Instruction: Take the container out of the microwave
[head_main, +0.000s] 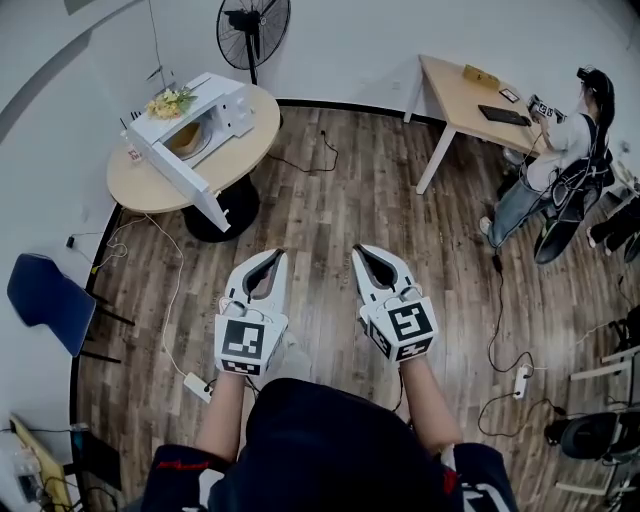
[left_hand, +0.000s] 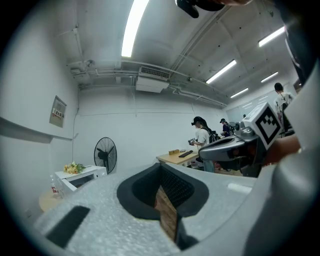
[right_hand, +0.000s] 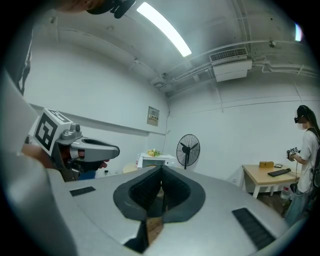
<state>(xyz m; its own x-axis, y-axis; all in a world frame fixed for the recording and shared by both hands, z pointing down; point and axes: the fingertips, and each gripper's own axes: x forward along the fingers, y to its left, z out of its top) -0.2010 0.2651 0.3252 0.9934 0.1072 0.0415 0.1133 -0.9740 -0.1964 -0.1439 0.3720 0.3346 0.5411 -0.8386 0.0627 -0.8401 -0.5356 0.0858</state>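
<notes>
White microwave sits door open on the round table at ten o'clock in the head view, with a tan container inside. The left hand-held gripper and right hand-held gripper hover over wooden floor, both closed tight on nothing, well apart from it.

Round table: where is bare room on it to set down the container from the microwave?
Two bare patches of the round table: one left of the open microwave door, one right of it, near the rim. The far side is crowded by the microwave and flowers.
</notes>
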